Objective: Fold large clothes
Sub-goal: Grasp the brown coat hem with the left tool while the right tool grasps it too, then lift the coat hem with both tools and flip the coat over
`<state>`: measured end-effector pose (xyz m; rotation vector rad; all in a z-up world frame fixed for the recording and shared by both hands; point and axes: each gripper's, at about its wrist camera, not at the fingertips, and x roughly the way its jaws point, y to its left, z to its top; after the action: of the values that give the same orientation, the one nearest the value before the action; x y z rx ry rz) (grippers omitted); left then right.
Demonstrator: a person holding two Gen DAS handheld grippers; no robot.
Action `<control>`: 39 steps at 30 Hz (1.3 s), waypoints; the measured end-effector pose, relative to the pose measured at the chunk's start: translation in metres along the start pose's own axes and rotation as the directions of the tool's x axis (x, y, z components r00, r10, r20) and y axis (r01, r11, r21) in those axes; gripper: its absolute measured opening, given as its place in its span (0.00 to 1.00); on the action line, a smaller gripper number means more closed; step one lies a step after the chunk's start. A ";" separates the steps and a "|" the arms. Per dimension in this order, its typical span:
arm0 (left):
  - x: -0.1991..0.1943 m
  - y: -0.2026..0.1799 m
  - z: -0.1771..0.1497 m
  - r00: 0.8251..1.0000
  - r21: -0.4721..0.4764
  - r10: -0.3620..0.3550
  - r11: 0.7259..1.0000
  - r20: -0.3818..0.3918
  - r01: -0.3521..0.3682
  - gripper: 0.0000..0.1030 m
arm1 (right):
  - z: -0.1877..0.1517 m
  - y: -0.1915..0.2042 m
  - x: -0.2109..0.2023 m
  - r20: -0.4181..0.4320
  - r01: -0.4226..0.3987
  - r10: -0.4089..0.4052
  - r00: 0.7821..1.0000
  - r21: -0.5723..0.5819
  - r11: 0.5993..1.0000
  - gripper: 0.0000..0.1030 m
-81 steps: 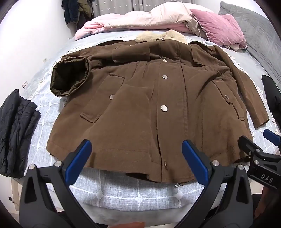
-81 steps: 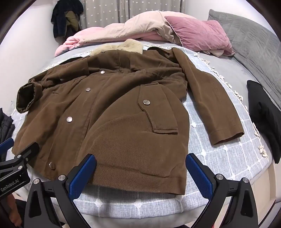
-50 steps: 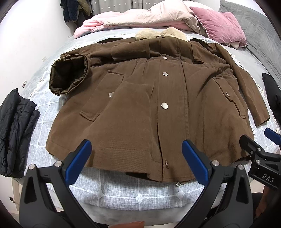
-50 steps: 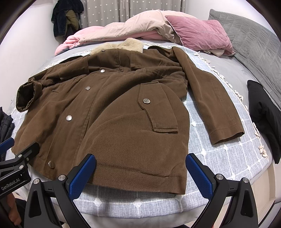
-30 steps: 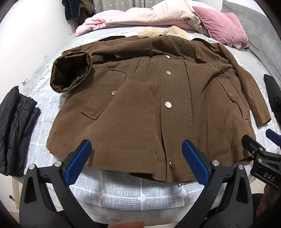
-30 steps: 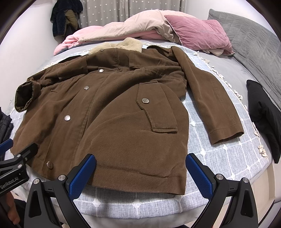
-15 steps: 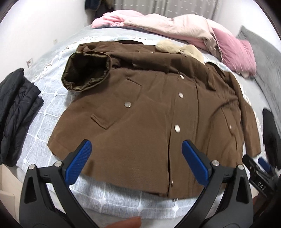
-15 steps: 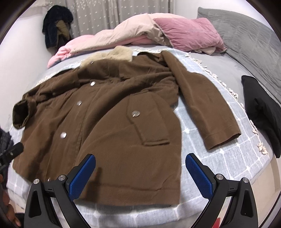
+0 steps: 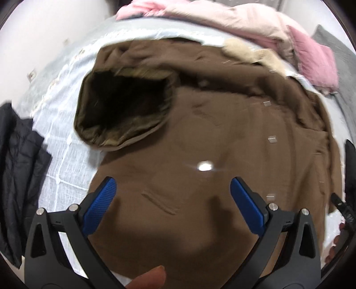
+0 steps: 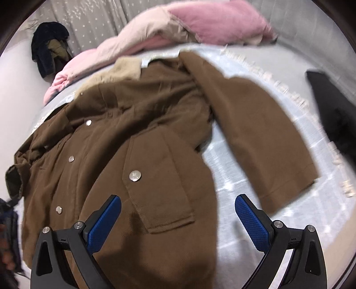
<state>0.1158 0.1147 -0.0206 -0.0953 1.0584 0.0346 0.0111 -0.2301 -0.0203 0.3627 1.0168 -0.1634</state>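
Observation:
A large brown coat [image 9: 211, 133] with metal snaps and a cream fleece collar [image 9: 249, 53] lies face up on the bed. My left gripper [image 9: 173, 200] is open and empty above the coat's left front, near the rolled-up left cuff [image 9: 124, 106]. In the right wrist view the coat [image 10: 133, 144] spreads out with its right sleeve [image 10: 262, 137] stretched toward the bed's edge. My right gripper [image 10: 178, 217] is open and empty above the flap pocket [image 10: 155, 184], between the coat's body and the sleeve cuff.
A light blue quilted bedspread [image 10: 240, 222] covers the bed. Pink bedding and a pink pillow [image 10: 211, 20] are piled at the head. A folded black garment [image 9: 15, 166] lies at the left edge, another black garment [image 10: 331, 106] at the right. Dark clothes [image 10: 49, 49] hang on the wall.
Both grippers have moved forward from the hem over the coat, the left toward the rolled cuff, the right toward the pocket and right sleeve. Both stay open. The coat has not moved.

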 end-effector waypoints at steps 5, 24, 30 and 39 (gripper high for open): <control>0.049 0.030 -0.012 0.992 0.031 0.024 0.999 -0.121 -0.021 0.99 | 0.003 0.002 0.047 -0.135 -0.029 0.028 0.990 -0.008 1.000 1.00; 0.037 0.100 -0.069 0.981 0.109 -0.186 0.975 -0.057 0.191 0.99 | -0.030 -0.075 0.018 -0.188 -0.327 0.378 0.906 0.253 0.910 1.00; 0.033 0.080 -0.077 0.981 0.156 -0.189 0.969 -0.045 0.193 0.91 | -0.040 -0.074 0.016 -0.179 -0.320 0.361 0.915 0.225 0.921 1.00; 0.006 0.063 -0.089 0.952 0.043 -0.300 0.952 -0.057 0.302 0.21 | -0.056 -0.056 0.007 -0.165 -0.394 0.412 0.896 0.130 0.910 0.18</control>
<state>0.0367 0.1690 -0.0729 -0.2117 1.0844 -0.2725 -0.0468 -0.2607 -0.0654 0.6774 1.1009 0.2055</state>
